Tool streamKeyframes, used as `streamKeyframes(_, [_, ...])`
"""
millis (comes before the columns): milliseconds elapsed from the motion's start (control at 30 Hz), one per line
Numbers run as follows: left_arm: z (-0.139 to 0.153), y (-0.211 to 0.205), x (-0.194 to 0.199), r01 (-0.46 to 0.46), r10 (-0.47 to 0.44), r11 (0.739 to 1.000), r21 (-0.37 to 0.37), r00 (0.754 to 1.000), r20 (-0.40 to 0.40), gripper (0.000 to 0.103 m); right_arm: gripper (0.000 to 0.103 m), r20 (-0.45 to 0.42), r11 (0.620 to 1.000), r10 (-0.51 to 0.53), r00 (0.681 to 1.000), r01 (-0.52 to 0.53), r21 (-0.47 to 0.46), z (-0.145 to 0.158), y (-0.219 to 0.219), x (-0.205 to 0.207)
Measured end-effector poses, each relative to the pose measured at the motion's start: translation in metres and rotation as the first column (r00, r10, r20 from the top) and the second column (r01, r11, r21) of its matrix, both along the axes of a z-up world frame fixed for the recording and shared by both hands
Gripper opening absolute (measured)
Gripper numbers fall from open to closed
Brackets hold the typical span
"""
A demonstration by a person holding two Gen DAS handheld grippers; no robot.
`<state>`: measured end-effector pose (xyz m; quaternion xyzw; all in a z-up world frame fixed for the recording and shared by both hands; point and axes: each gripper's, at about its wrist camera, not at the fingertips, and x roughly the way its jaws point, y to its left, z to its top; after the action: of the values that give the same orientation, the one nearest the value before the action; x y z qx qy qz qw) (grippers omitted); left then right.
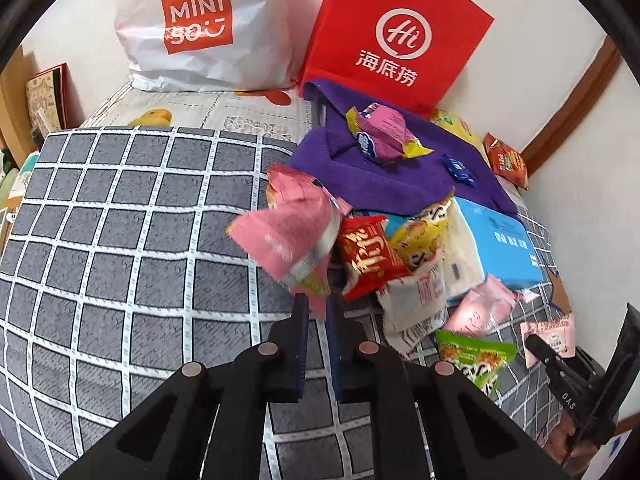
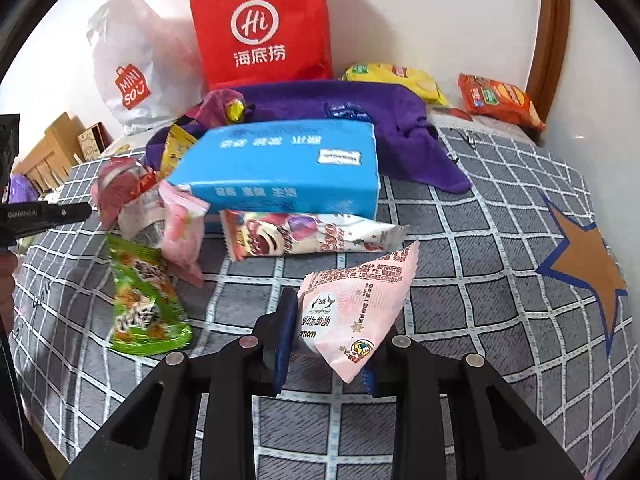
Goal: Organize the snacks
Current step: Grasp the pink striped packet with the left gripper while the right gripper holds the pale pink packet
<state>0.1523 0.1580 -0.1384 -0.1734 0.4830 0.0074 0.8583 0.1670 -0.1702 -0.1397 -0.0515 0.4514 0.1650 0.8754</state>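
You were mid-pickup: your left gripper (image 1: 318, 304) had its jaws clamped on the pink snack packet (image 1: 288, 240) jutting ahead of them, your right gripper (image 2: 328, 336) pinched the pale pink pouch (image 2: 356, 304), and both probably needed carrying clear of the pile.

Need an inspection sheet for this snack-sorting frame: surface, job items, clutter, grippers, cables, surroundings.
Surface: grey checked bedspread.
Job's things: snack packets heaped beside blue tissue pack; green packet lies apart.
Clutter: purple towel.
Grippers: left gripper shut on dark pink packet; right gripper shut on pale pink triangular packet.
Cables: nothing seen.
Surroundings: red paper bag, white plastic bag, white wall.
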Motion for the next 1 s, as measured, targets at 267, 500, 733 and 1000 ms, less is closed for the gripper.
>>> streamKeyframes(267, [-0.004, 0.022, -0.012, -0.048, 0.047, 0.998, -0.036, 0.999, -0.014, 0.031, 0.028, -0.012, 0.999, -0.024, 1.000, 0.025, 0.024, 0.007, -0.002, -0.005])
streamKeyframes(500, [0.008, 0.013, 0.022, -0.019, 0.019, 1.000, 0.014, 1.000, 0.024, 0.058, 0.028, -0.014, 0.999, -0.036, 0.999, 0.036, 0.005, 0.004, -0.005, -0.007])
streamKeyframes(733, [-0.007, 0.001, 0.060, -0.004, 0.010, 0.986, 0.164, 0.999, -0.041, 0.059, 0.028, -0.033, 0.998, -0.065, 0.997, 0.064, -0.018, -0.006, -0.018, -0.004])
streamKeyframes(1000, [-0.016, 0.009, 0.065, -0.016, 0.019, 0.993, 0.118, 0.999, -0.026, 0.034, 0.028, -0.053, 0.997, -0.070, 0.996, 0.069, -0.015, -0.014, -0.019, 0.005])
